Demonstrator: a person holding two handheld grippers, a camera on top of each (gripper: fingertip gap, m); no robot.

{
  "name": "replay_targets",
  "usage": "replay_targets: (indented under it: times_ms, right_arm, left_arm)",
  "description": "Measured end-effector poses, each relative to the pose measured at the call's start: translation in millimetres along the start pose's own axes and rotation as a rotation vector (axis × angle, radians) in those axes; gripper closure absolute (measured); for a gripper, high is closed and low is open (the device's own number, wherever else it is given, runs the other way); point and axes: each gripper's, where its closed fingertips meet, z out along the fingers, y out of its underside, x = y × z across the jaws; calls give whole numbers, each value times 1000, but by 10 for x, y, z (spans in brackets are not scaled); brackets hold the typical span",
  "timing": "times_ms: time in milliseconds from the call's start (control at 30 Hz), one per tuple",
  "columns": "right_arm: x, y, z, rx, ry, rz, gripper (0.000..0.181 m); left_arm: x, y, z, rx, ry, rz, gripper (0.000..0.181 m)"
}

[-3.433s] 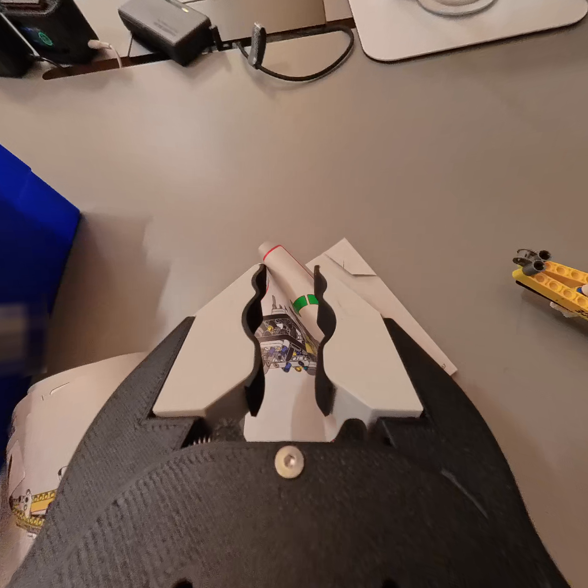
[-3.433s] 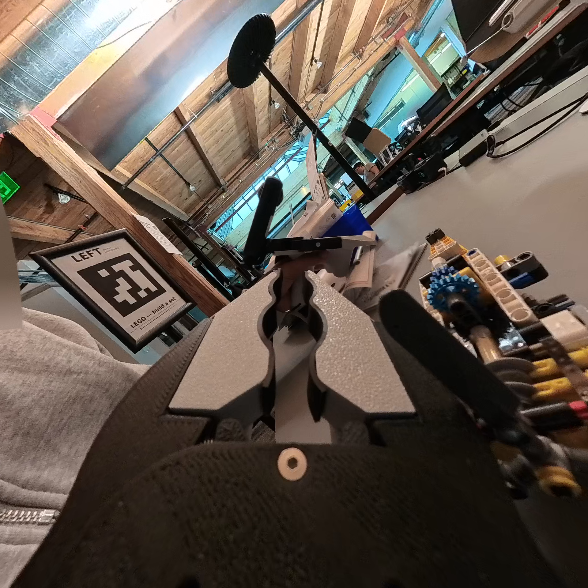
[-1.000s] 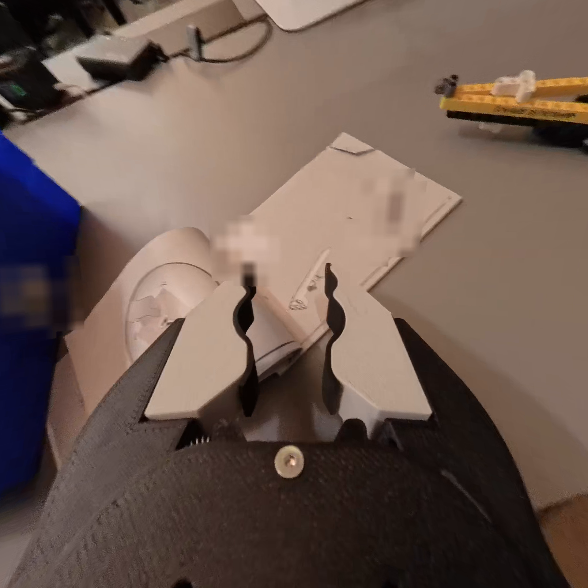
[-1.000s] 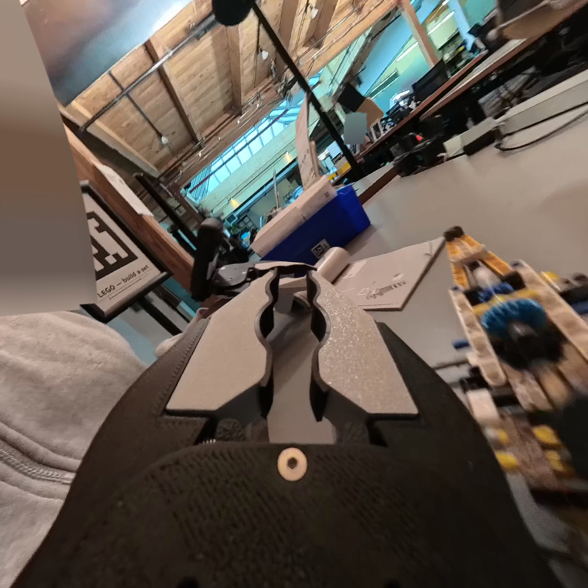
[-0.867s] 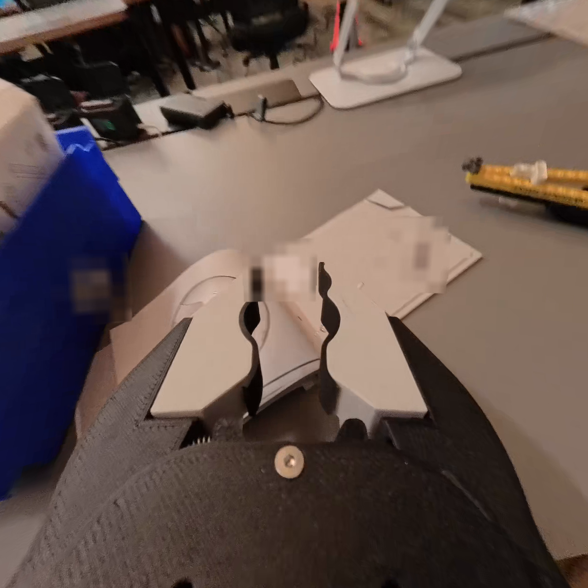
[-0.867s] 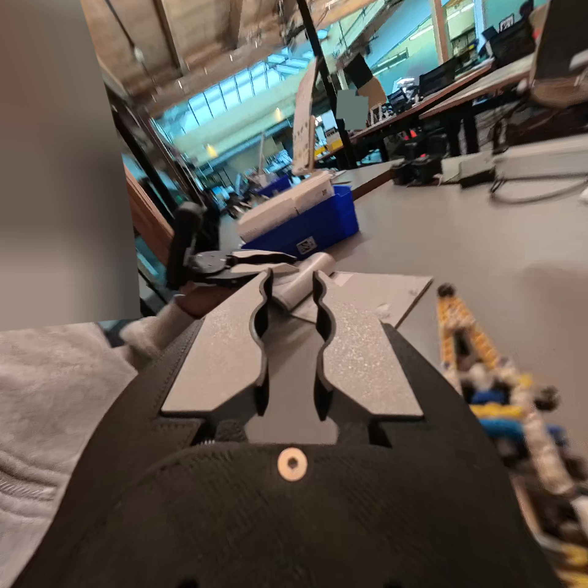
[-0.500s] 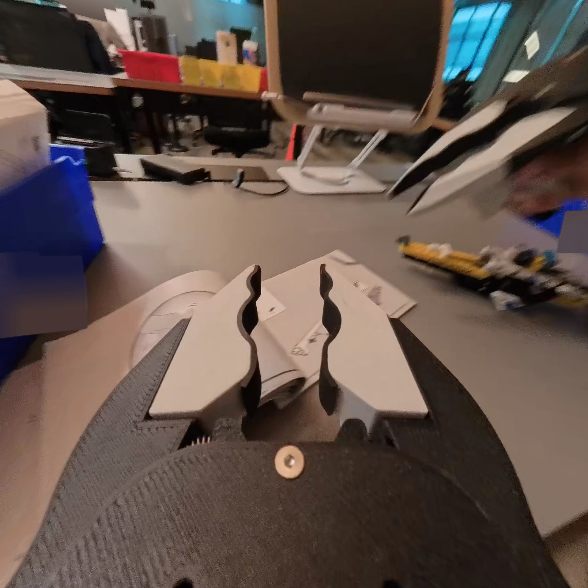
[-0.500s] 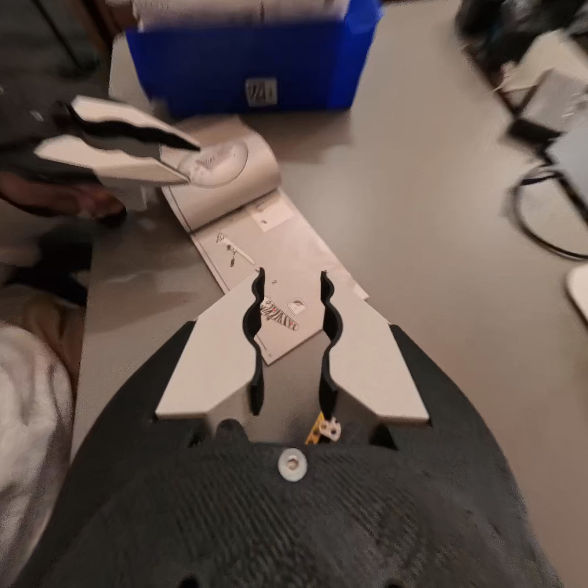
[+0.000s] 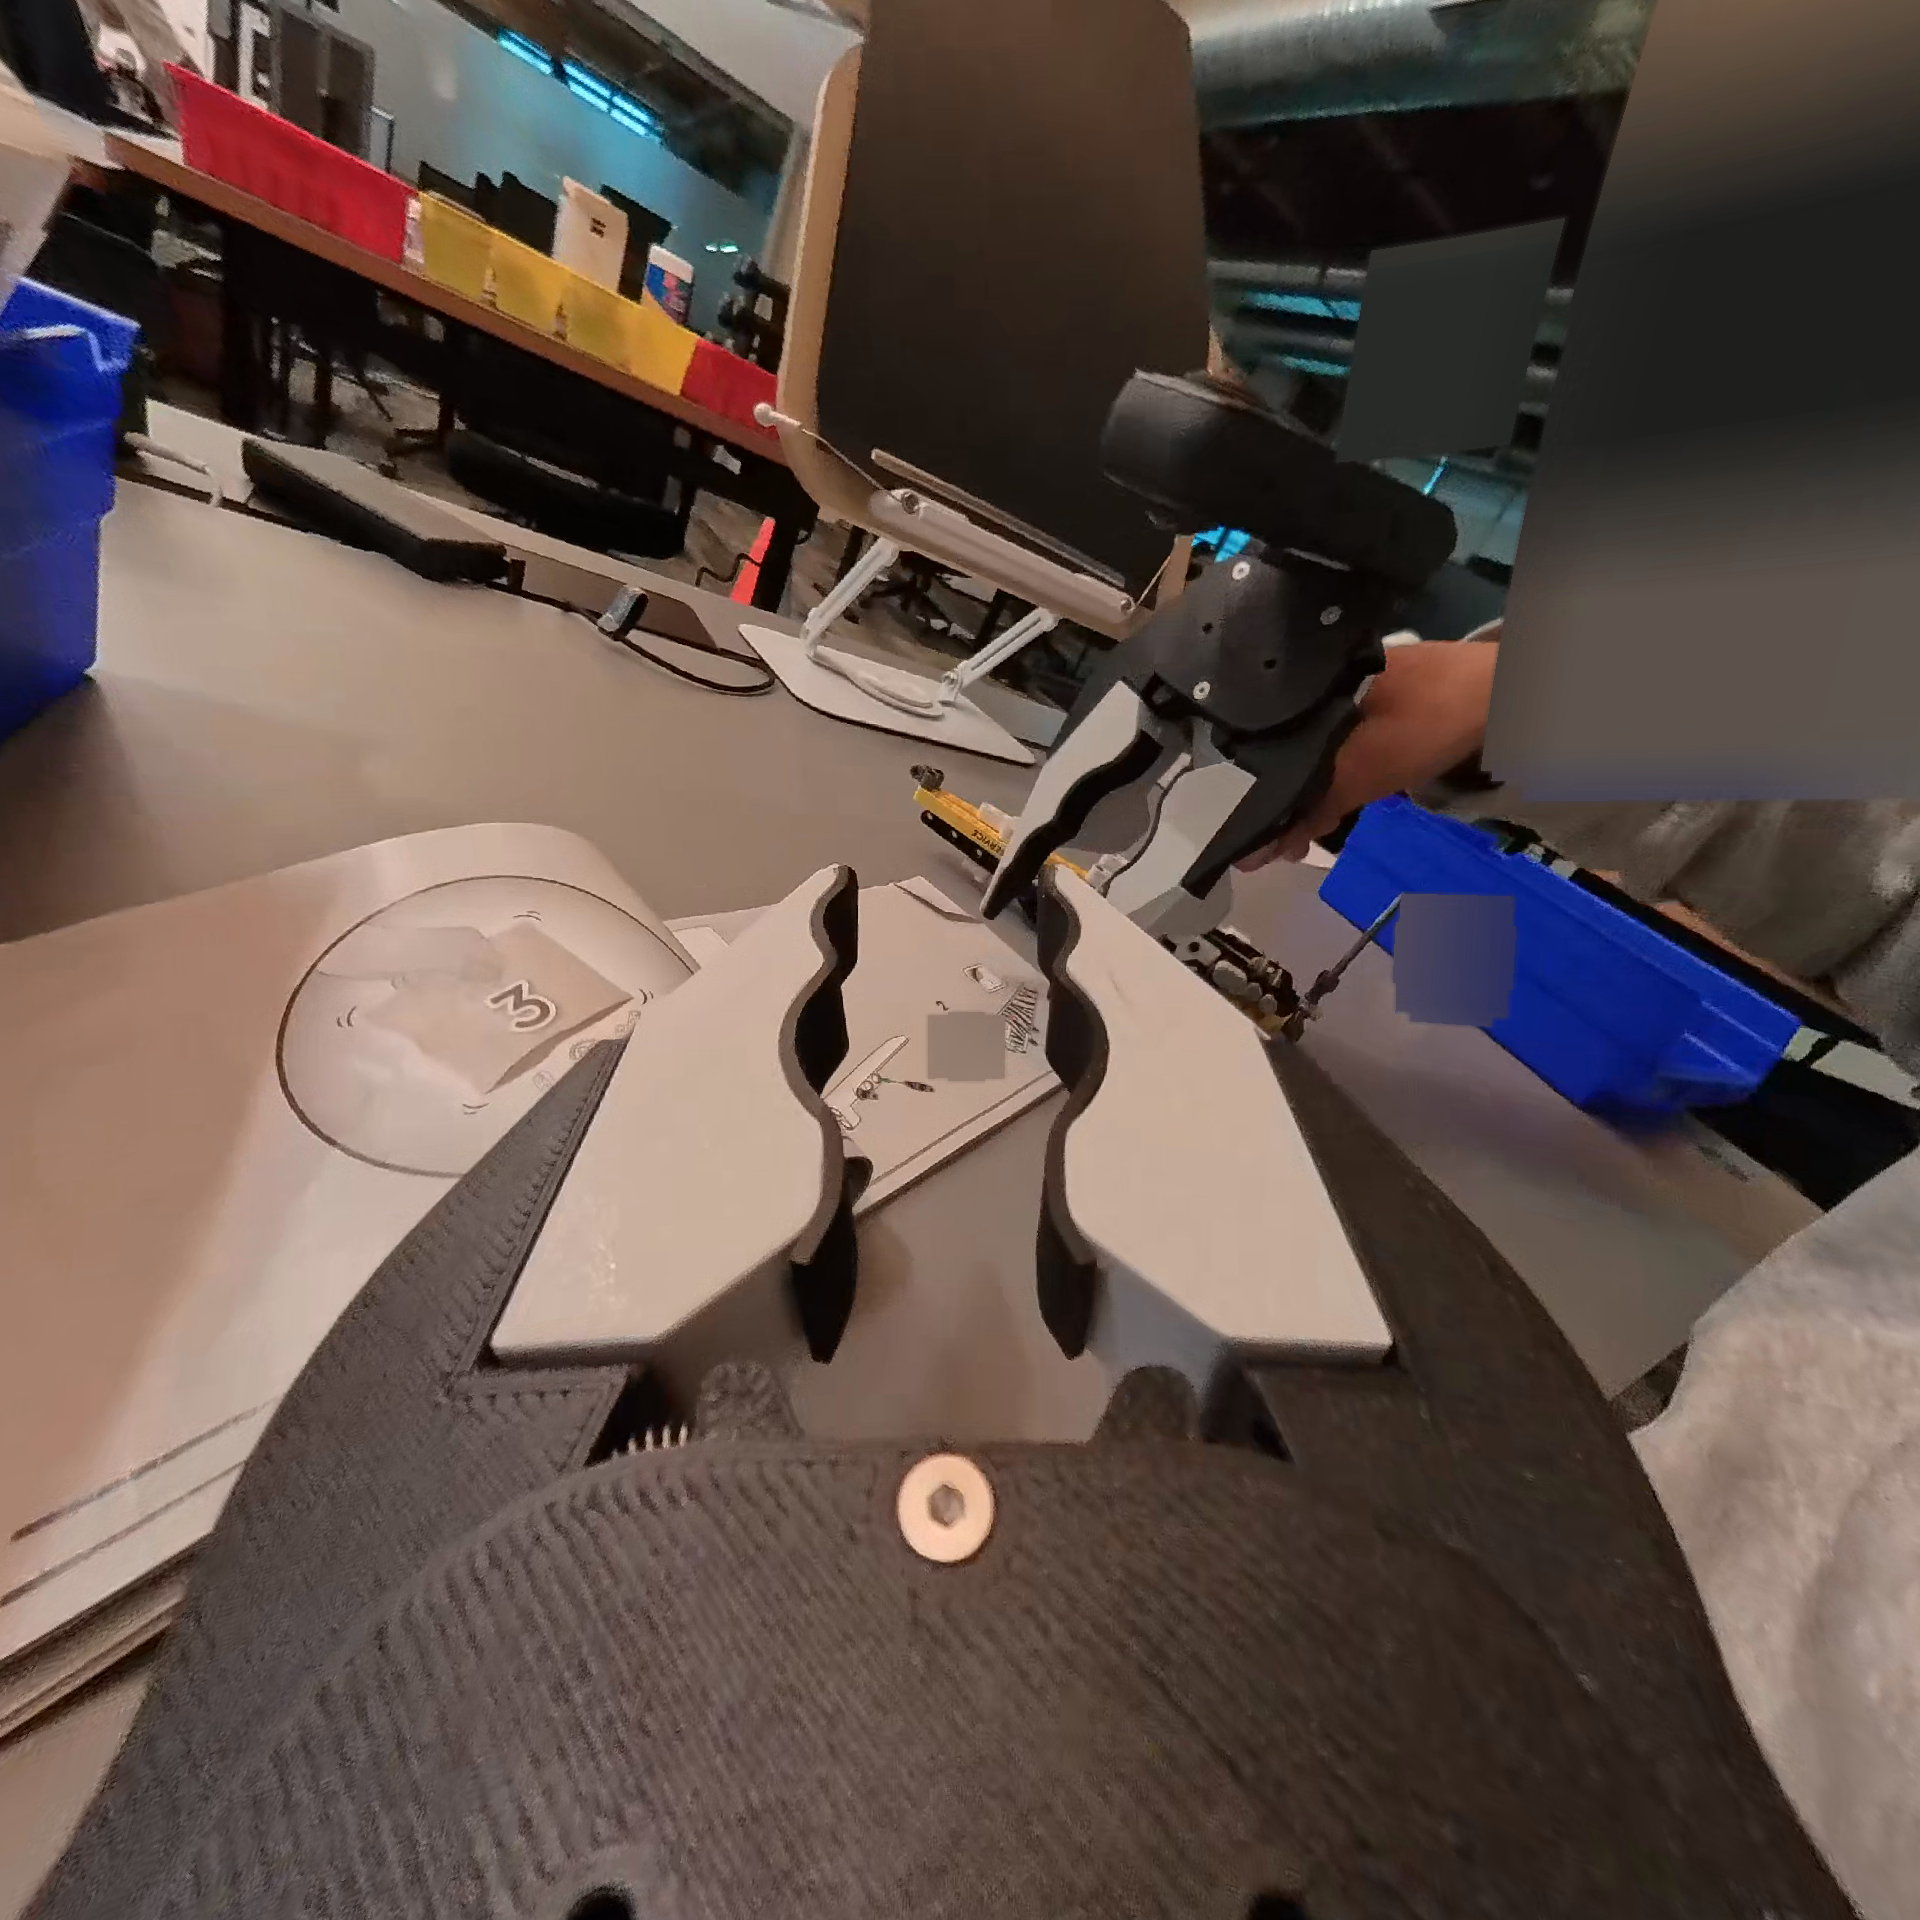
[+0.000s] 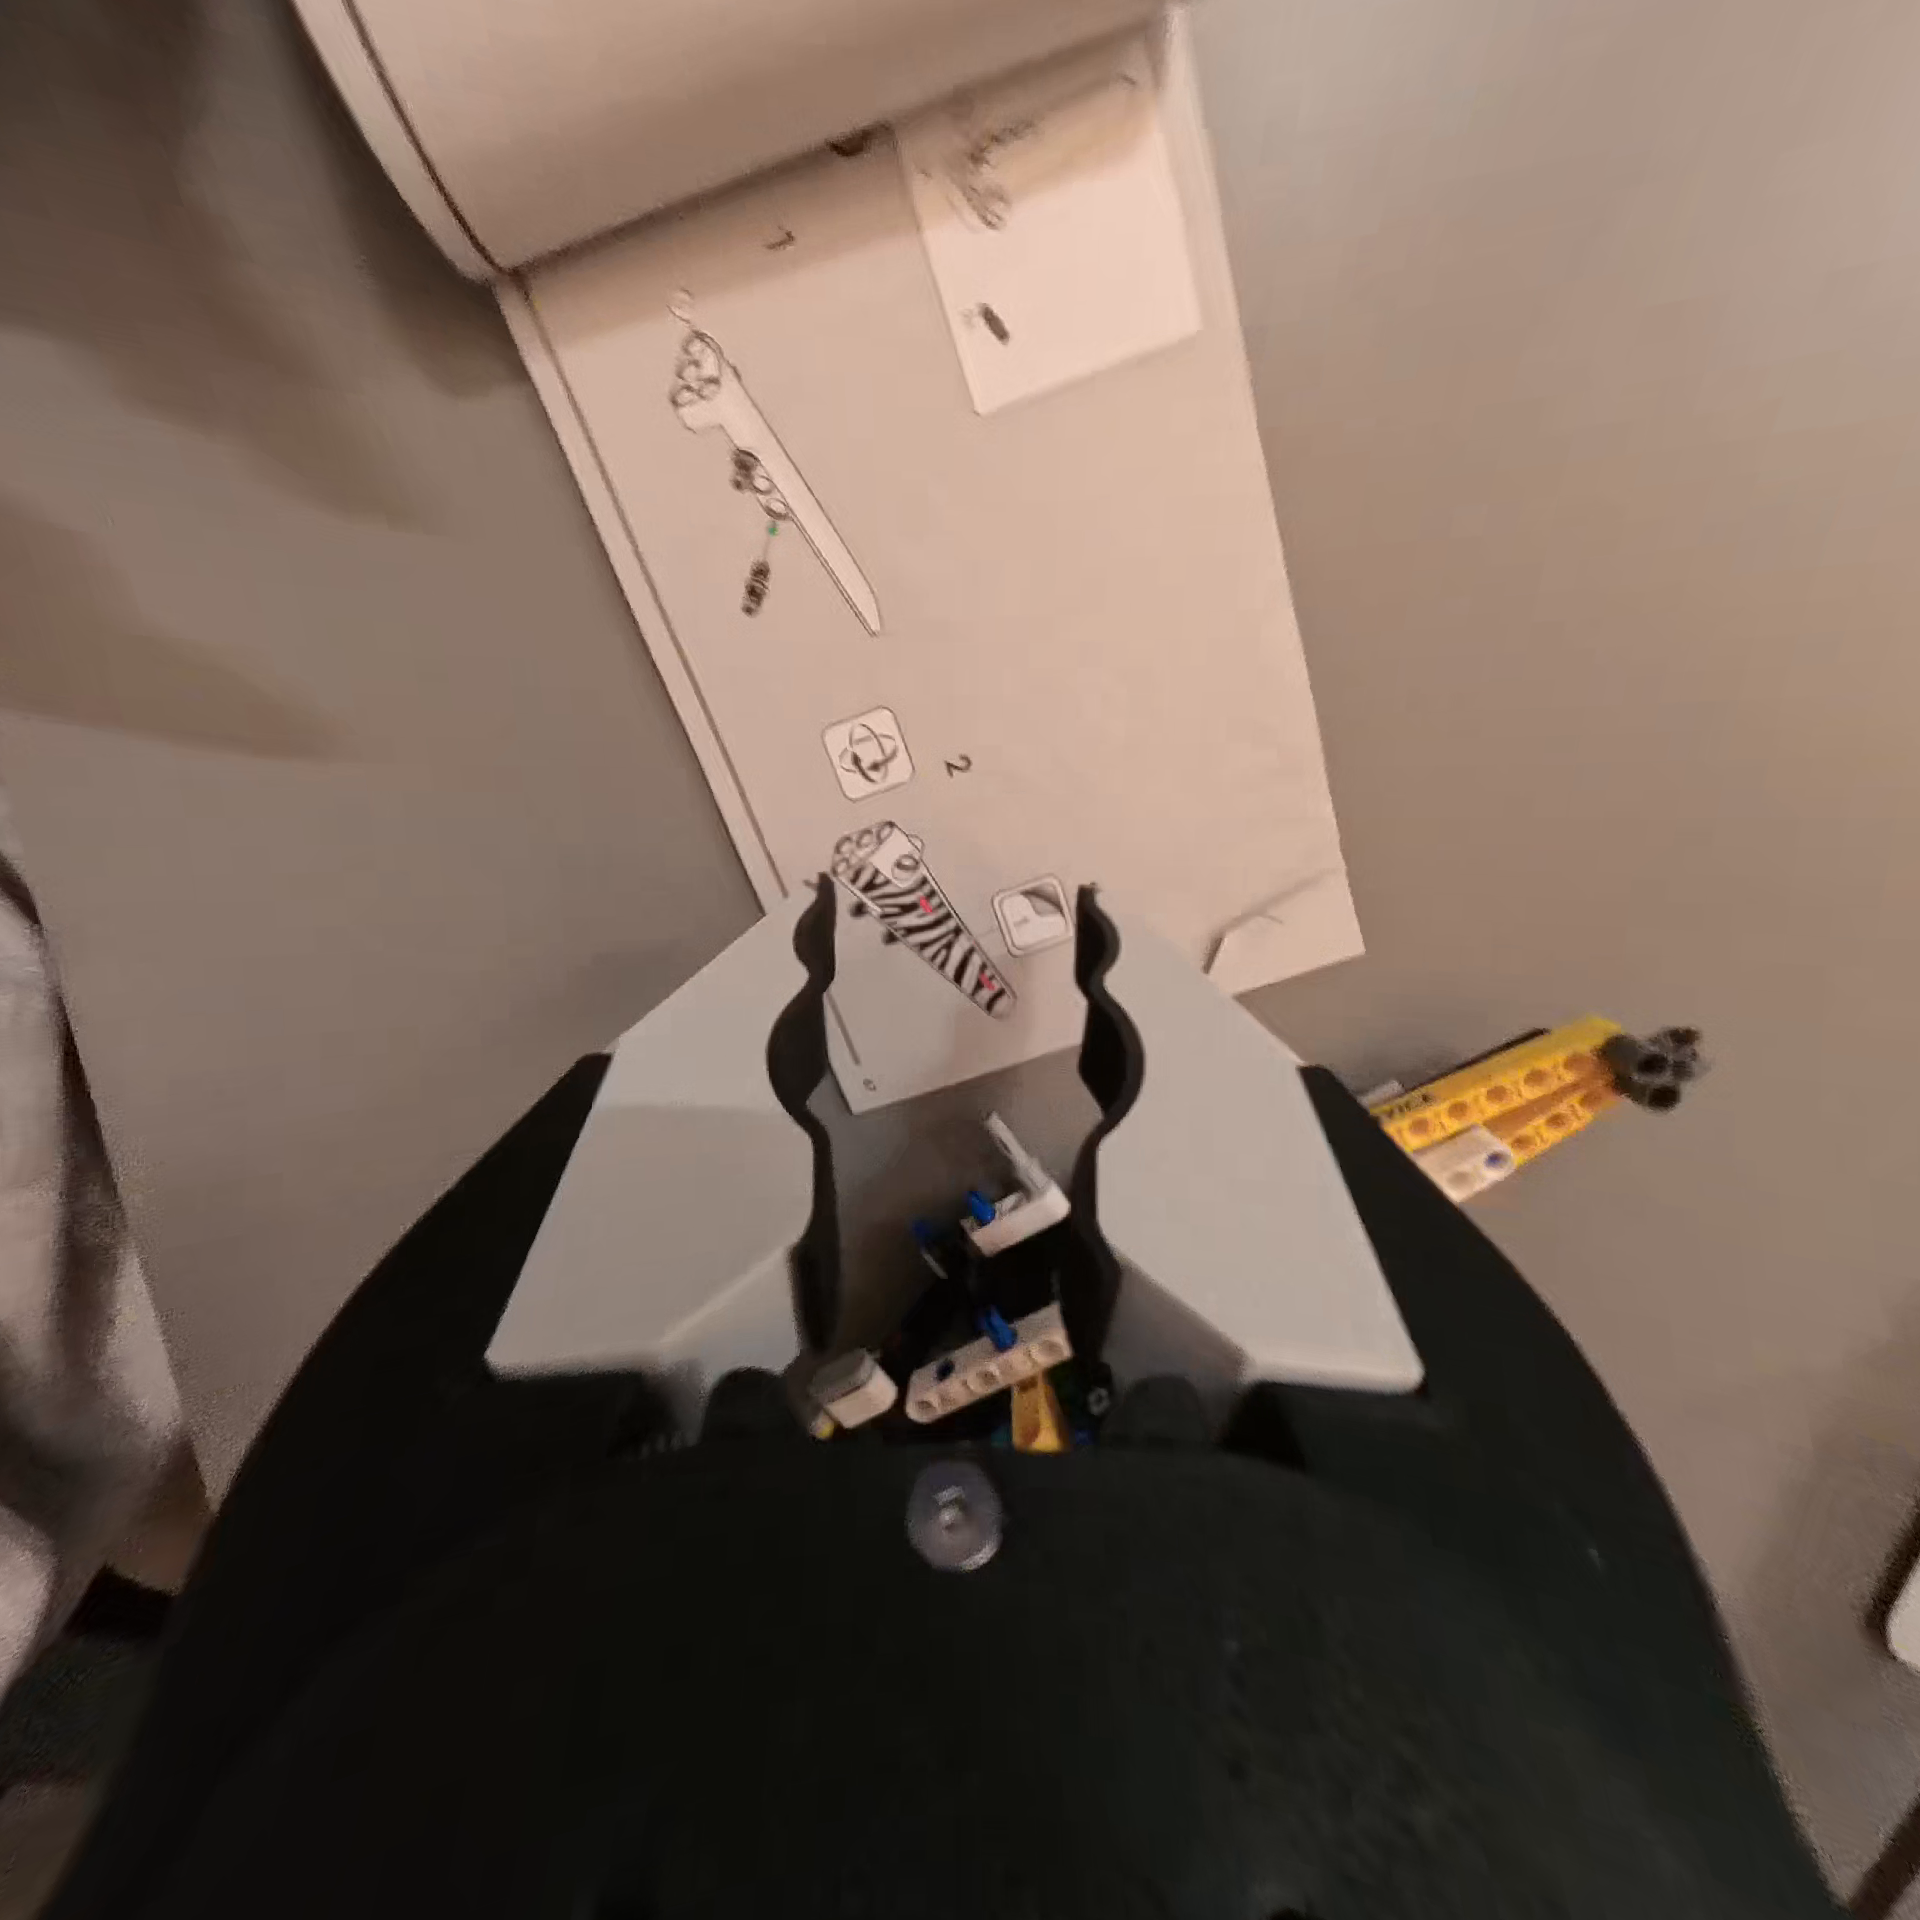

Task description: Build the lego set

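My left gripper [image 9: 945, 904] is open and empty, low over the open instruction booklet [image 9: 416, 987] on the grey table. My right gripper [image 9: 1070, 873] shows beyond it, pointing down over the lego model [image 9: 1236, 971]. In the right wrist view the right gripper [image 10: 956, 899] is open. The model's white, black and blue parts [image 10: 987, 1330] lie below and between its jaws, nothing gripped. The model's yellow beam end [image 10: 1507, 1101] sticks out to the right. The booklet page [image 10: 1039, 623] lies just ahead of the fingertips.
A blue bin [image 9: 1558, 987] lies at the right by a grey sleeve [image 9: 1818, 1455]. Another blue bin [image 9: 52, 499] is at the far left. A screen on a white stand [image 9: 987, 260], a power brick [image 9: 364, 520] and a cable sit at the back. Tip to tip, the grippers are about 15 centimetres apart.
My left gripper let go of the curled page and tilted up to look across the table. My right gripper swung from facing up to pointing down over the model, with its jaws a little wider.
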Motion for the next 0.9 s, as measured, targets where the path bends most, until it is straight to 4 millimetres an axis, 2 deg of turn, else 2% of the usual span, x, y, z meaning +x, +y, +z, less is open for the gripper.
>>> replay_targets:
  times_ms: [100,200,333,400,533,600,700,800,833,900]
  right_arm:
    - [6,180,39,-7,29,-2,124]
    - [272,412,-18,-53,215,-25,133]
    - [361,654,-139,-26,246,95,133]
    - [456,782,-224,-19,324,111,132]
    - [564,779,-523,149,416,218,128]
    - [636,861,-648,206,451,318,122]
    - [579,1024,-577,208,396,429,103]
    - [545,1151,-431,151,400,438,95]
    - [529,1164,-389,143,391,441,95]
    - [459,1165,-298,138,328,471,106]
  left_arm:
    - [-28,-13,-27,14,-2,-30,148]
    - [-22,-5,-23,9,-5,-22,148]
    - [18,30,14,-12,-9,1,148]
    - [43,59,45,-26,2,-11,148]
    - [61,99,92,-52,-1,-8,147]
    - [76,115,117,-61,-2,-2,147]
    - [115,119,170,-55,4,9,148]
    - [169,150,233,-69,19,19,149]
    - [185,157,246,-70,20,23,149]
    - [205,163,257,-71,15,41,149]
